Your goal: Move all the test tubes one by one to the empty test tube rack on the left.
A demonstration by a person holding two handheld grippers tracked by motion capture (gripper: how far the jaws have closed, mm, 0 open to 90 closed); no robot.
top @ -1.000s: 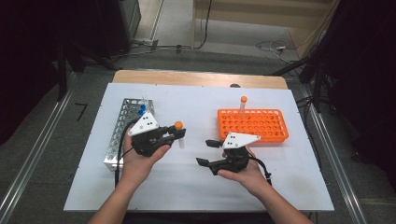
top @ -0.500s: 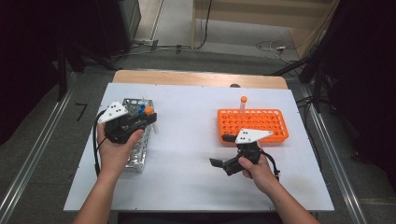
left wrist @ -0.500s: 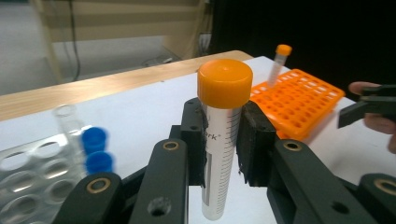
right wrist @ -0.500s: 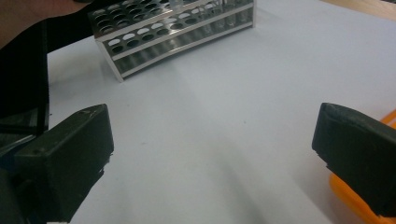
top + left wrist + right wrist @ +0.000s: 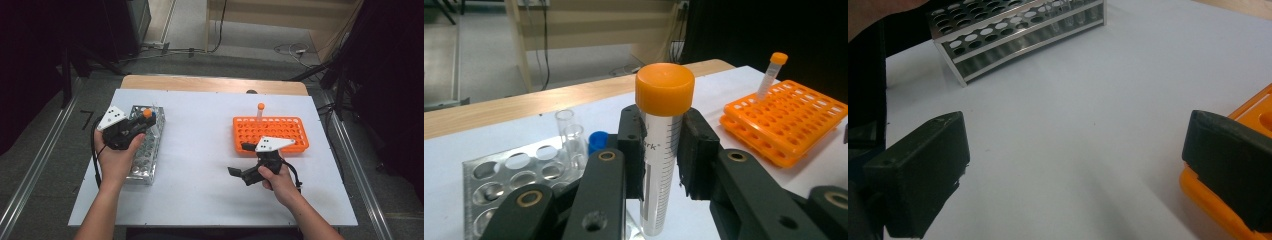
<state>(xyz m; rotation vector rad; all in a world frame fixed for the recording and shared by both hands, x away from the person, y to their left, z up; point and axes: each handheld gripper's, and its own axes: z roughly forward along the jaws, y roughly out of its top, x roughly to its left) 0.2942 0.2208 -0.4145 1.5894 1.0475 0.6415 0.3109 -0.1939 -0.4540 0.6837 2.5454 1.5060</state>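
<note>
Left gripper view, left tongs (image 5: 663,165) clamped on orange-capped tube (image 5: 662,150) — right tongs (image 5: 1073,175) spread wide, holding nothing.

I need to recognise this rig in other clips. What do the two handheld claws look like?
Both the left claw and the right claw are black, each topped by a pale grey three-cornered plate with dark dots and trailing a black cable. Their jaws end in blocky black pads on arms with brass-coloured rivets. The person's forearms are bare, without sleeves.
</note>
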